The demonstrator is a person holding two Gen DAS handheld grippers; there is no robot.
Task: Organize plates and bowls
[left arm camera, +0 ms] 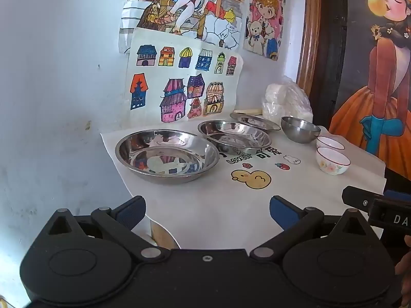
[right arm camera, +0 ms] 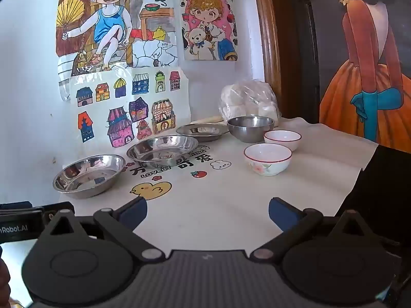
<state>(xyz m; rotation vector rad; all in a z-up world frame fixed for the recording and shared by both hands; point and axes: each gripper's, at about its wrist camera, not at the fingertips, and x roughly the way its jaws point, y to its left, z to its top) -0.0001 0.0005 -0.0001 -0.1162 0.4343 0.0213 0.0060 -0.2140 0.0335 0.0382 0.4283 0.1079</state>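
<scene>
Both grippers wait wide open, holding nothing. The nearest steel plate (left arm camera: 167, 152) sits ahead of the left gripper (left arm camera: 206, 211). The flowered bowl (right arm camera: 267, 158) is ahead of the right gripper (right arm camera: 207, 211).

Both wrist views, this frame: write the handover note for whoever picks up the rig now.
Left gripper: open, empty, hovering over the near edge of the table.
Right gripper: open, empty, beside it.
Three steel plates sit apart in a row along the wall: near plate, middle plate, far plate.
Steel bowl stands right of the far plate; two white bowls sit in front of it, separate.
Done: nothing stacked yet.
Left: probably nest the three plates and group the bowls.
</scene>
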